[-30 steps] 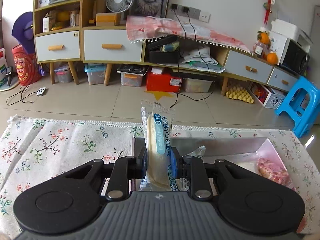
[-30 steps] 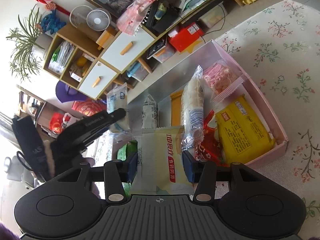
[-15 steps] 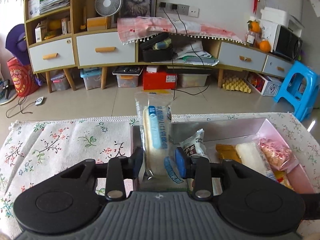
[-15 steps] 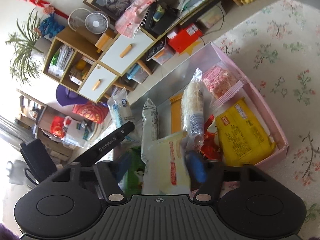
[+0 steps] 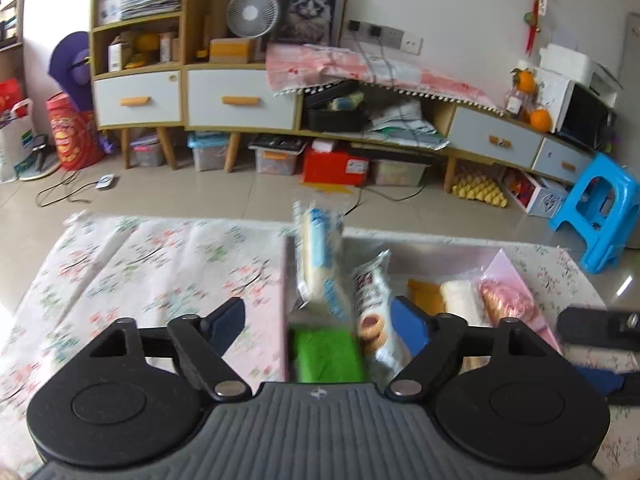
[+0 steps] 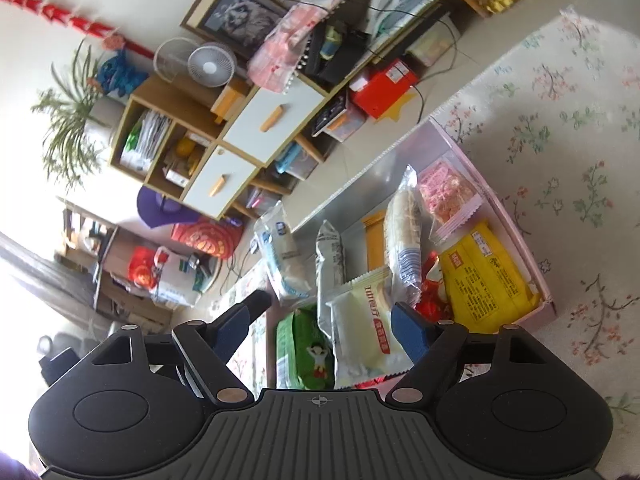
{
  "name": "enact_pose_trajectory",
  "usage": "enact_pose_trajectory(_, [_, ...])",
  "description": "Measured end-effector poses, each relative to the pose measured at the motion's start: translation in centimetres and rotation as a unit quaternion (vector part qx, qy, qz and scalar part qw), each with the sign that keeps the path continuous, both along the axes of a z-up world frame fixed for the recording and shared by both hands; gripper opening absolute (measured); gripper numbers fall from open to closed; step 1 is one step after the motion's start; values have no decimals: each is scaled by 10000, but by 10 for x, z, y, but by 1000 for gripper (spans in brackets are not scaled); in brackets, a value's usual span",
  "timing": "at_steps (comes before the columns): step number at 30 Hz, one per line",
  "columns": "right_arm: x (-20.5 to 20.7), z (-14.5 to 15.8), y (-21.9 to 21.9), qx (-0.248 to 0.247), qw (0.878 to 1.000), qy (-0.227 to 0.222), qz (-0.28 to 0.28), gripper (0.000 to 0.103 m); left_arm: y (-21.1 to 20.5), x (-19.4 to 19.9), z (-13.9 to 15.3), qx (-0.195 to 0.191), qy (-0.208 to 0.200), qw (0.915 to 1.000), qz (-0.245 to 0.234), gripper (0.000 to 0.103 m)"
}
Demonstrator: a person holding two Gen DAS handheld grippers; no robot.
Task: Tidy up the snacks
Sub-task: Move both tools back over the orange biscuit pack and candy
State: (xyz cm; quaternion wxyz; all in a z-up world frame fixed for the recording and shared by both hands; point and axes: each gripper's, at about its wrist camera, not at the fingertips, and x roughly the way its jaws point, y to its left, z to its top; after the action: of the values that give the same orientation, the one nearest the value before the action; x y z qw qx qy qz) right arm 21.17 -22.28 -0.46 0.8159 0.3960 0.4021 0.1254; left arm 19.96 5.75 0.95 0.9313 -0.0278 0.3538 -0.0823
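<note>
Holding upright snack packets point(image 6: 404, 232), pink box point(image 6: 516, 236) on floral cloth point(image 6: 560, 120)

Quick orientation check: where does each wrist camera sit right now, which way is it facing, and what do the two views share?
Left wrist: on the left gripper, jaws opening, angled down over the pink box toward the cabinets; the right gripper's finger shows at right.
Right wrist: on the right gripper, open, rolled view over the same box.
Shared: blue-and-white snack packet, green packet, fan.

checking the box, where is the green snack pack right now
In the right wrist view, the green snack pack lies at the pink box's near left end, beside the pale yellow packet.
</note>
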Motion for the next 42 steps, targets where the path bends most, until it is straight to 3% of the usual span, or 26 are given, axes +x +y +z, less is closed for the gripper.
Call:
enact_pose_trajectory(5, [-17, 20, 2, -691, 9975, -122, 55, 86, 15, -20, 5, 23, 297, 9993, 207, 90])
enact_pose_trajectory(10, [-34, 30, 4, -898, 9954, -177, 286, 90, 26, -49, 7, 160, 337, 9988, 331, 99])
enact_pose_trajectory(17, [-60, 39, 5, -1381, 9888, -276, 490, 93, 27, -76, 11, -9, 532, 9975, 469, 102])
enact_pose_trajectory(21, [-73, 44, 3, -1666, 9840, -348, 533, 95, 22, -92, 8, 122, 670, 9969, 394, 102])
enact_pose_trajectory(31, [-104, 42, 1, -2537, 9610, -700, 853, 97, 13, -115, -6, -1, 712, 9975, -45, 103])
enact_pose_trajectory(42, [-134, 4, 10, -3593, 9142, -912, 1640, 97, 9, -137, -24, -26, 735, 9970, -231, 103])
